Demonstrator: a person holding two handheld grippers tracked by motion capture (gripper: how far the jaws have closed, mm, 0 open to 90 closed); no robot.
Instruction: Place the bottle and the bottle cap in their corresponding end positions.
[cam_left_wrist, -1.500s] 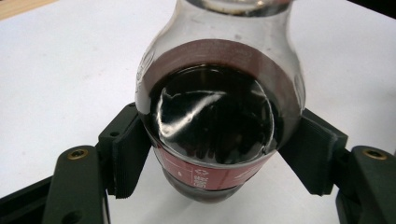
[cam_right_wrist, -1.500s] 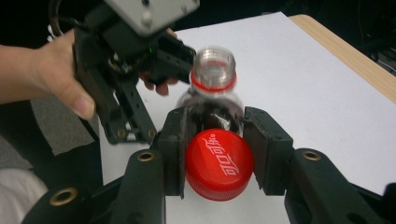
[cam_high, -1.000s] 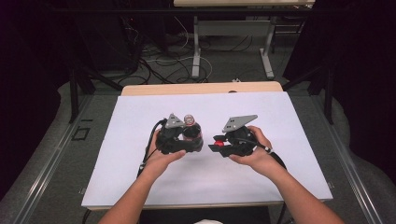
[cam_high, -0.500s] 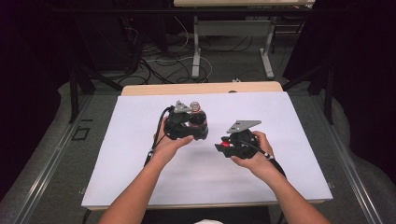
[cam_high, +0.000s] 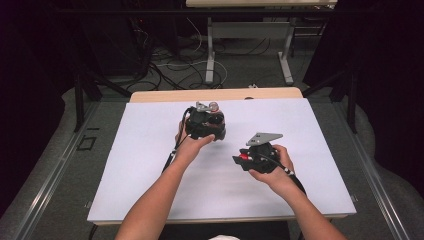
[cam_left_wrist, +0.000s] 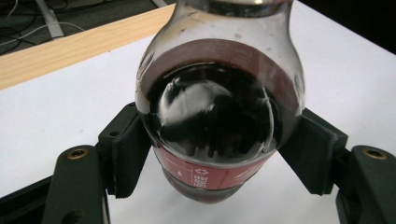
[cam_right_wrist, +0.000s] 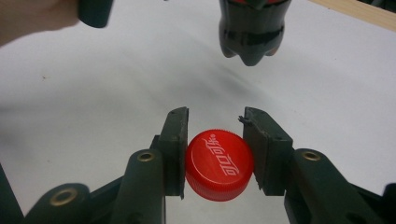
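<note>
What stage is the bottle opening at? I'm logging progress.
Done: the red cap is off, clamped in the right gripper. In hand: the left gripper grips the dark cola bottle above the white table. Left, probably: setting both down; neither rests on the table yet.

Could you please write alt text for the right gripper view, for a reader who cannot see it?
The right gripper holds a red bottle cap with white lettering between its two black jaws, above a white table. Farther off, the base of a bottle of dark drink hangs just above the table, and part of a hand shows at the upper left.
</note>
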